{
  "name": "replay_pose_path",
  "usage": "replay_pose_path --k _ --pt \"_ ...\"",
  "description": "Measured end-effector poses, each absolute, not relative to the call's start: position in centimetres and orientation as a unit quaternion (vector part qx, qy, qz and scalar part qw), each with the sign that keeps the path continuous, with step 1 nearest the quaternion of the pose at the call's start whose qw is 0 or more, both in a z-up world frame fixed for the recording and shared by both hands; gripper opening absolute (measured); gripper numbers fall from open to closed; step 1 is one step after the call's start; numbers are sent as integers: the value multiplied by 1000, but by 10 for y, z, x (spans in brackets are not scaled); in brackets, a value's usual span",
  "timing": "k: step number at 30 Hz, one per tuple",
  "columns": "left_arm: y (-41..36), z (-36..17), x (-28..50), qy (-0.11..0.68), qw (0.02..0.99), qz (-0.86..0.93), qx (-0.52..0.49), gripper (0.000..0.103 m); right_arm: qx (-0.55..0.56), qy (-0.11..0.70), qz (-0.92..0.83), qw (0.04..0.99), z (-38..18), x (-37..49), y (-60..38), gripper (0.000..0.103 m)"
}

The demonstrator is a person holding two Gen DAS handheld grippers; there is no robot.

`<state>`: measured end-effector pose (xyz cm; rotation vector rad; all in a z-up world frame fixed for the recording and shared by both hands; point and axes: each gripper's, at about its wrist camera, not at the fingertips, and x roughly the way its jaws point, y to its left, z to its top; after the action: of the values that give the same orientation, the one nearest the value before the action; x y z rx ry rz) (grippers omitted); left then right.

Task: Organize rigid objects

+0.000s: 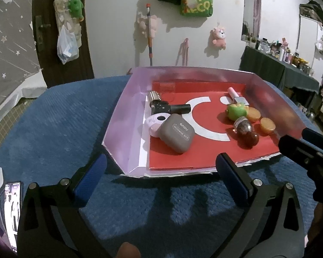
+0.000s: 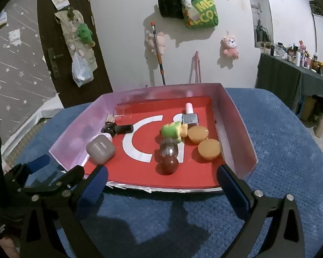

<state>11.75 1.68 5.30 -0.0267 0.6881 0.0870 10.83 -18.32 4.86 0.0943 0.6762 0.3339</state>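
Left gripper (image 1: 160, 177) fingers spread, right gripper (image 2: 161, 183) likewise, facing tray (image 2: 236, 129)

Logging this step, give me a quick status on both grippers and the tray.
Left gripper open, empty. Right gripper open, empty, both short of the tray. Grey case, jars, bottles inside. Nothing blocking.

White wall (image 2: 122, 43) hung with plush toys (image 2: 230, 45), dark door (image 2: 60, 53) (left), blue carpeted surface (image 2: 280, 139).
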Motion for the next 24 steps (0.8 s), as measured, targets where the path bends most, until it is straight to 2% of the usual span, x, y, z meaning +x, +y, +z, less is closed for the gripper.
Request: replay_pose_path --k 11,24 --pt "9 61 85 341 940 26 -14 103 37 336 174 925 59 72 -193 103" --pt "-3 33 60 378 926 14 -6 103 35 384 168 907 31 53 -203 103"
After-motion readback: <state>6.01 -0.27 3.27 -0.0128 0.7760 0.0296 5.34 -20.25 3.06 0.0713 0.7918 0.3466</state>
